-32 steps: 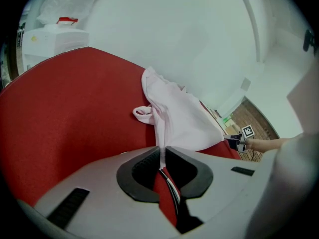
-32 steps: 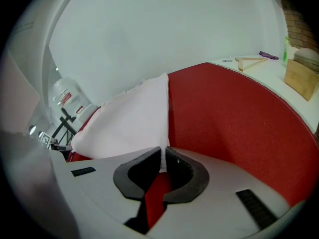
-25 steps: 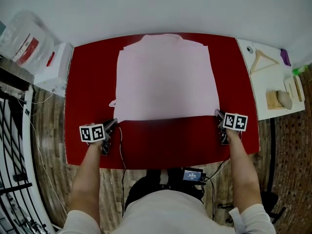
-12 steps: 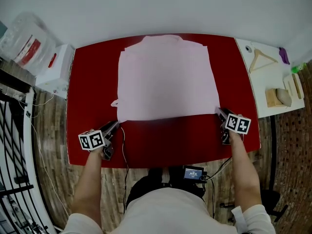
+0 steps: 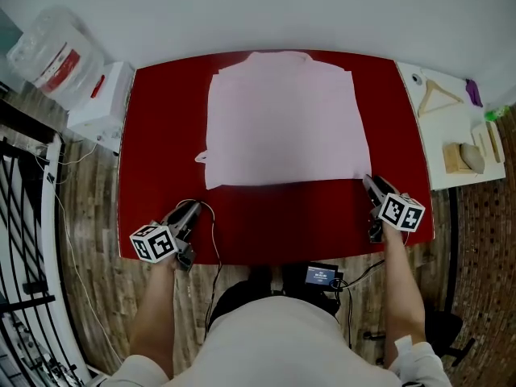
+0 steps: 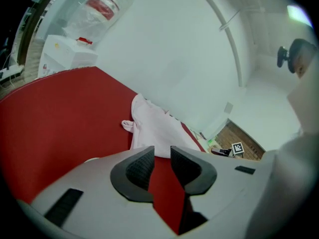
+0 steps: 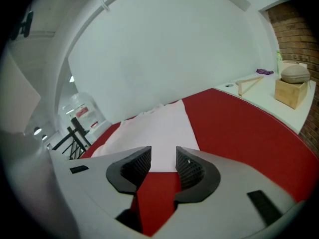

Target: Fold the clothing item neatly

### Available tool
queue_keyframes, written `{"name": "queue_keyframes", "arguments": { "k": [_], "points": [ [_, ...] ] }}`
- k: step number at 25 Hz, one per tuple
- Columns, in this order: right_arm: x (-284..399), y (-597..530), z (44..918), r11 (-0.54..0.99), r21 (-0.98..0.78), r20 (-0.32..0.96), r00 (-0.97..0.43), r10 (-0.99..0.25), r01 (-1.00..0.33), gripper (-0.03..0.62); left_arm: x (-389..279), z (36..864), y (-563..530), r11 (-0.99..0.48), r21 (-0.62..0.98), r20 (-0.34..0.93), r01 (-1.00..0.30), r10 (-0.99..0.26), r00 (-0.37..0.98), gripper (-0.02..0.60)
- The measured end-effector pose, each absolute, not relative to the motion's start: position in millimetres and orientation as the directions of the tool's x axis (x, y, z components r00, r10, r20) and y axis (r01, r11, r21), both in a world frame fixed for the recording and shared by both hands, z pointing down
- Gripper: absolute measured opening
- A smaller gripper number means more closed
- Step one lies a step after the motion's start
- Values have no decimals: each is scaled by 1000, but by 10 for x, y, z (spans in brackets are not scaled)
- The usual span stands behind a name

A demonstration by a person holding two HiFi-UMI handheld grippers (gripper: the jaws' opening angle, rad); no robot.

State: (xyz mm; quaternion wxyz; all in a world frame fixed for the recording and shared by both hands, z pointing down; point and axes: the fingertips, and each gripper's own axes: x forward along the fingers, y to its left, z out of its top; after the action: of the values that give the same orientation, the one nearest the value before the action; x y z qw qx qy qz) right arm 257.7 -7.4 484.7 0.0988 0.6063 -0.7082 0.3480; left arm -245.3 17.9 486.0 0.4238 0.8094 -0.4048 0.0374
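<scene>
1. Left gripper [image 6: 162,157]: over the near left corner of the red table [image 5: 161,143]. Its jaws have just been opening and now stand a narrow gap apart. They hold nothing, and only bare table top shows between the pads.
2. Right gripper [image 7: 163,159]: over the table's near right corner. Its jaws have just been opening and are parted wider than the left pair. They are empty, with table top between the pads, short of the cloth.
3. Black cable [image 5: 214,228]: loops over the table's near edge, beside the left gripper.
4. Small screen device [image 5: 321,275]: just off the middle of the table's near edge.
5. Pink garment [image 5: 282,119]: flat on the table's middle and far half, folded to a rough rectangle with a straight near edge. A small tab [image 5: 201,156] juts from its left side. Neither gripper touches it.
6. White box [image 5: 101,103]: off the table's far left corner, with a clear plastic bag [image 5: 52,55] beyond it.
7. White side table [image 5: 439,135]: just beside the table's right edge. It carries a wooden hanger [image 5: 435,95] and a wooden block [image 5: 455,164].
8. Black railing [image 5: 20,240]: left of the table, on the wood floor [image 5: 89,216].
9. White wall [image 5: 242,6]: beyond the table's far edge.
</scene>
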Motion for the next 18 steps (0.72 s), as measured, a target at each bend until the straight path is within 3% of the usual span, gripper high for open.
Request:
{"name": "queue_keyframes", "arguments": {
  "k": [6,11,18],
  "points": [
    [2050,13,4528,106,-369,514,-298,-804,-923,136,-2543,4560,285,-359,650,315,-670,-675,667,59],
    [1837,71,4534,93,-408,514,-312,-799,-908,71,-2543,4438,290,-394,664,250,-636,-684,685,10],
    [1668,91,4461,84,-403,506,-298,-809,-911,40,-2456,4350,259,-440,655,231,-615,-657,717,5]
  ]
}}
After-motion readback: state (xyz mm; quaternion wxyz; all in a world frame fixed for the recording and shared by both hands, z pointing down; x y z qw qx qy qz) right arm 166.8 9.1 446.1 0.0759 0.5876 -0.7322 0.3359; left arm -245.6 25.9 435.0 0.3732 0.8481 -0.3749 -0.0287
